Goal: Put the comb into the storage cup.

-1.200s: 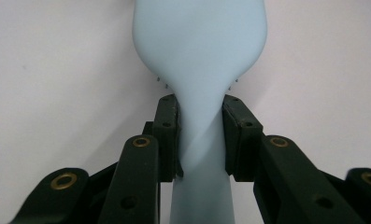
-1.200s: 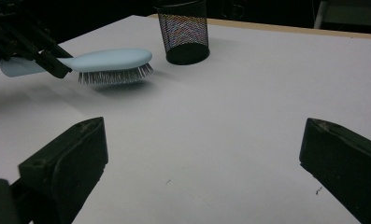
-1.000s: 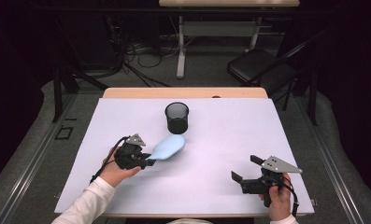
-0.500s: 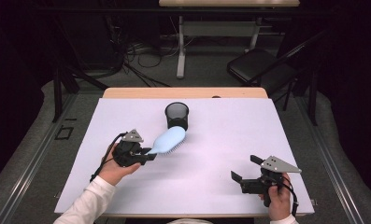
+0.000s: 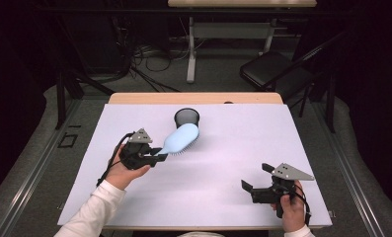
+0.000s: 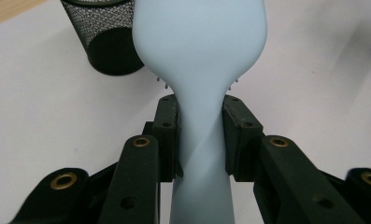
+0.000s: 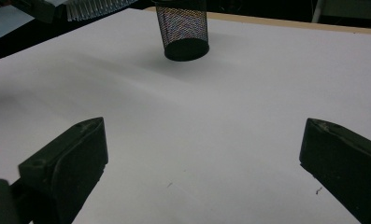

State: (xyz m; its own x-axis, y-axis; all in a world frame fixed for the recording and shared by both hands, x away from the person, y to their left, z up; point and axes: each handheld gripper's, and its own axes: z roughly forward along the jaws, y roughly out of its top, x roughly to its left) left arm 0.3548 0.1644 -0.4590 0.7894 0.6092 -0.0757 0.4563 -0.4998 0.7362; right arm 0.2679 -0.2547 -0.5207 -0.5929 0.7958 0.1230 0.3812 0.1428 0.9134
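- Jaws of the left gripper [image 6: 199,140] are clamped on the handle of the pale blue hairbrush [image 5: 181,138], held tilted above the white table [image 5: 233,163] beside the black mesh cup [image 5: 186,117].
- Jaws of the right gripper [image 5: 255,183] are spread wide, with nothing held.

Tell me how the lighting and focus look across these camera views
High view: white table bright, room behind dark. Left gripper view: hairbrush sharp at the tongs, a soft light band across its handle. Right gripper view: near tongs dark and soft, mesh cup casts a faint shadow.
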